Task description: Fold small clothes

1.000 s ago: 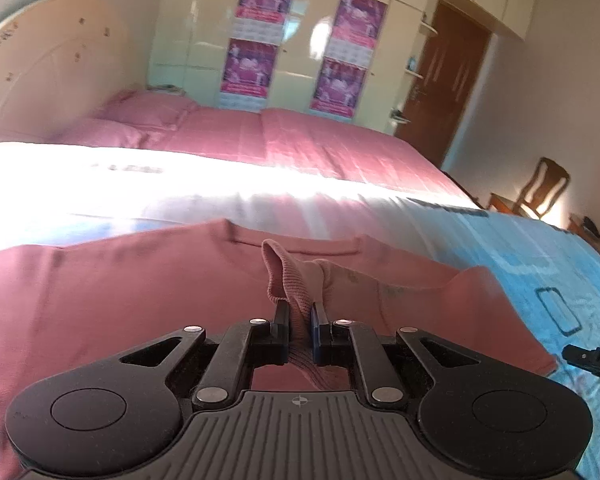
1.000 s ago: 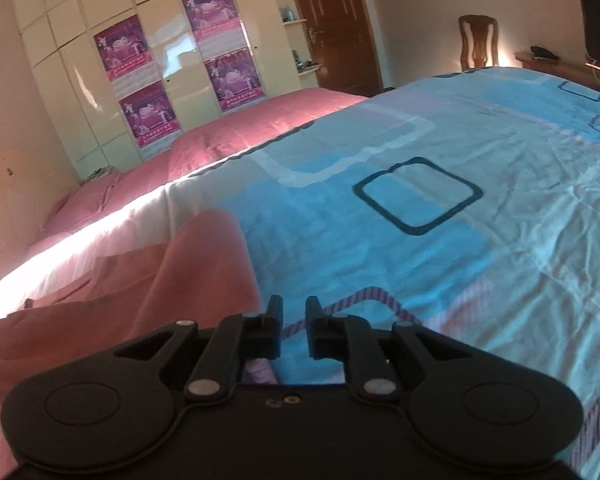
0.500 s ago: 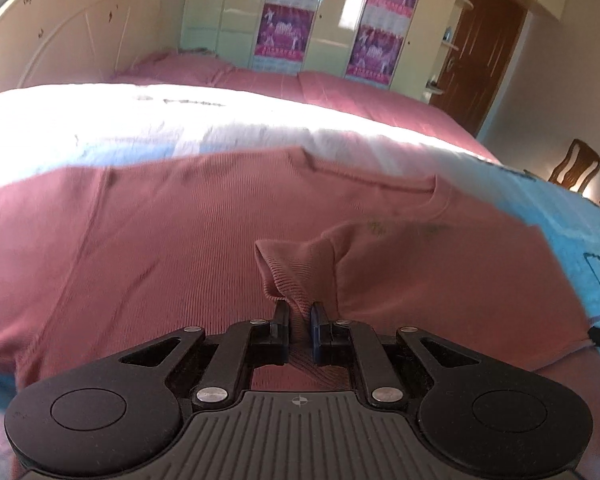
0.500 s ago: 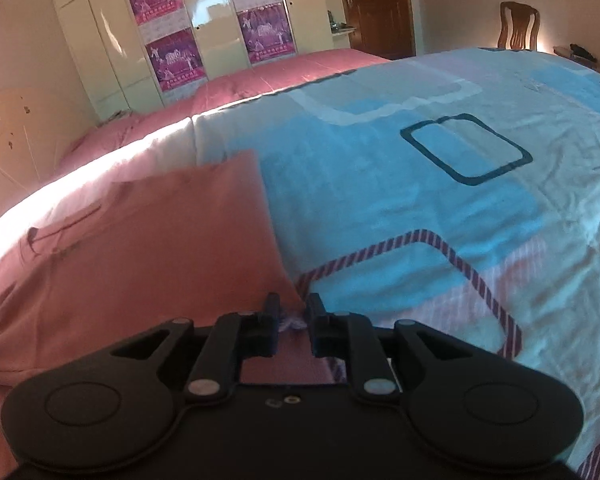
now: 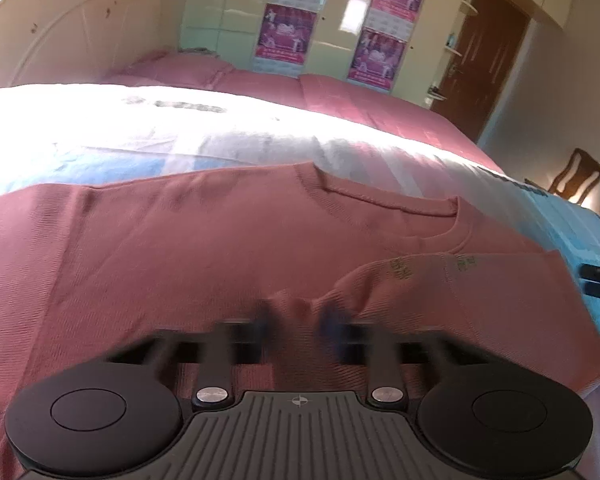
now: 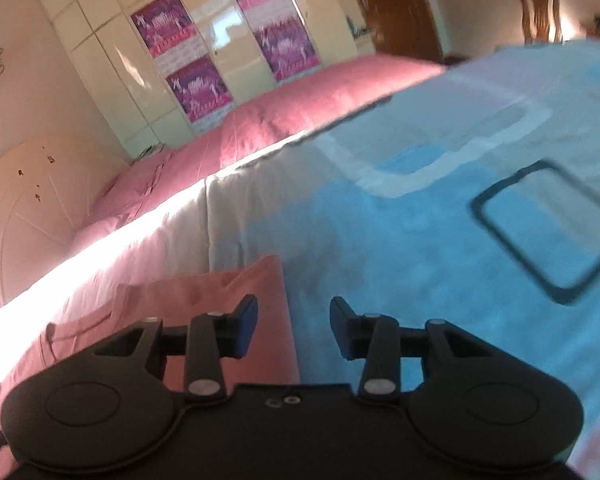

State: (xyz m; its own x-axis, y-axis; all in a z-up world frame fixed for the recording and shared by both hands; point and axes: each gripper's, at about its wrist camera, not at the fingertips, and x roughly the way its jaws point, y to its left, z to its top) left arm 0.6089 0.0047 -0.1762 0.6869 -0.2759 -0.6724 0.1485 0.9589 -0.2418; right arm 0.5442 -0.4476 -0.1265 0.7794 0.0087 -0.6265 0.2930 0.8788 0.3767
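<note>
Left wrist: pink shirt (image 5: pixel 204 248) flat, right side folded over.

One pink shirt (image 5: pixel 188 248) lies spread on one bed (image 6: pixel 420 240). Four purple posters (image 5: pixel 286 32) hang on the far cupboard doors. One wooden chair (image 5: pixel 578 176) stands at the far right, beside one brown door (image 5: pixel 496 56). Two claws, the left claw (image 5: pixel 296 320) and the right claw (image 6: pixel 294 328).
</note>
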